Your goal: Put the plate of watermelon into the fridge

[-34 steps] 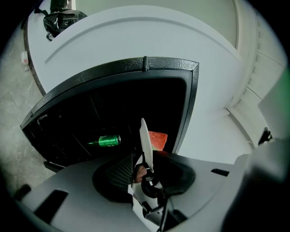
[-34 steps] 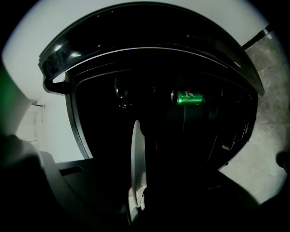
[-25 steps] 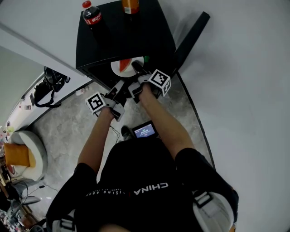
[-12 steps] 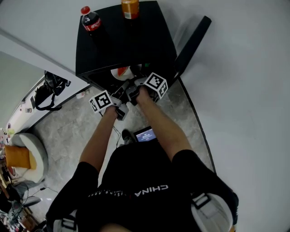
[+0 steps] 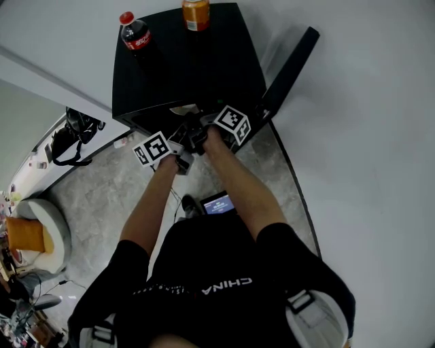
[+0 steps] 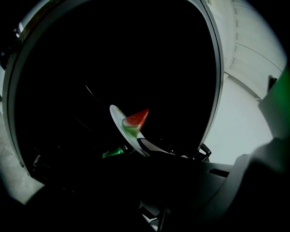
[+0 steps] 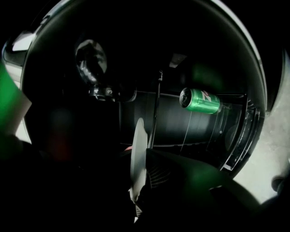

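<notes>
At the open front of the black fridge (image 5: pixel 190 61), I hold both tools just inside the dark mouth, with the door (image 5: pixel 289 68) swung out to the right. My right gripper (image 7: pixel 139 177) is clamped on the plate (image 7: pixel 137 145). Its own view shows the white rim edge-on, pressed against the ribbed pad of the jaw on the right side, while the other jaw is lost in shadow.

From the left gripper view the plate shows its face, tilted, with a red wedge of watermelon (image 6: pixel 137 118) lying on it, rind toward the plate's middle. A dark jaw grips the plate's lower edge from the right. The plate is inside the fridge's opening, near the front edge. Whether it rests on a shelf, I cannot tell.

My left gripper (image 5: pixel 170 146) sits just beside the right one, a little further from the fridge. The plate is not between its jaws, and they are too dark in its own view to tell how far apart they stand.

Deeper in the fridge a green can (image 7: pixel 199 100) lies on its side. On the fridge's top, at the back edge, stand a cola bottle (image 5: pixel 134 30) and an orange bottle (image 5: pixel 196 13).
</notes>
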